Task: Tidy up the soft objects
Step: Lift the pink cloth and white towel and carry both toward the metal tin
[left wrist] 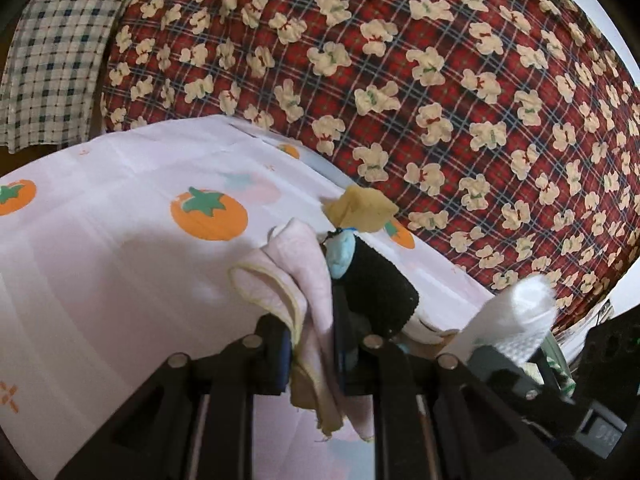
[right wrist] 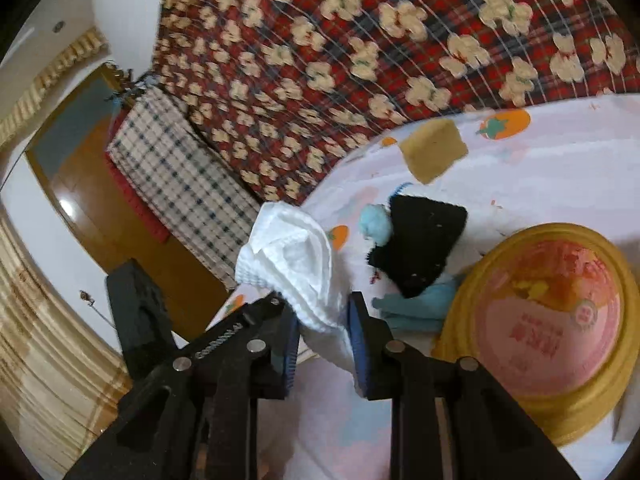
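Left claw (left wrist: 312,344) clenched the pink cloth (left wrist: 296,276), right claw (right wrist: 324,340) gripped the white cloth (right wrist: 296,264), both lifted for sorting.

a red plaid blanket (left wrist: 400,80) printed with cream bears is seen spread across the back of the scene, and a blue-and-white checked cloth (right wrist: 180,176) is laid beside it. a pale sheet with orange fruit prints (left wrist: 120,240) is spread in front. a brown wooden floor (right wrist: 92,208), white walls (right wrist: 40,52) and a striped beige curtain (right wrist: 44,352) are shown in the right wrist view.
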`<move>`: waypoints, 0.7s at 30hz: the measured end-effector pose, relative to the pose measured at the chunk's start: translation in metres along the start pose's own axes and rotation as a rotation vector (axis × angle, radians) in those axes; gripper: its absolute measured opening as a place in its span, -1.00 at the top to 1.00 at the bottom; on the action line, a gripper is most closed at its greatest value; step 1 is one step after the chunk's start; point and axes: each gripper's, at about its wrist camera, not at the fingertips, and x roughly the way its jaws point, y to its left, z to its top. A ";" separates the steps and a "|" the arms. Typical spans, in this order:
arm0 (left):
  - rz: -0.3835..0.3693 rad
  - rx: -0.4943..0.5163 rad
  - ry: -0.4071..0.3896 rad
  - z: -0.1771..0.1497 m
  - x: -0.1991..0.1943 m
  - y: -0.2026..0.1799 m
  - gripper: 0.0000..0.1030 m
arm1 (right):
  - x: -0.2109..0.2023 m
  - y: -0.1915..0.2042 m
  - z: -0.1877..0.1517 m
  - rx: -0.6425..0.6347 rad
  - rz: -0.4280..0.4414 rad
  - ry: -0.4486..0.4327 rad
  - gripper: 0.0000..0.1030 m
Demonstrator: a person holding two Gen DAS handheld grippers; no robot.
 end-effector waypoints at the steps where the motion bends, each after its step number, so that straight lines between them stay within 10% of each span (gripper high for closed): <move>1: 0.005 0.005 -0.004 -0.001 -0.002 -0.001 0.73 | -0.005 0.003 -0.003 -0.020 0.001 -0.010 0.50; 21: 0.026 0.117 0.004 -0.024 -0.022 -0.036 0.73 | -0.051 0.006 -0.032 -0.141 -0.055 -0.060 0.50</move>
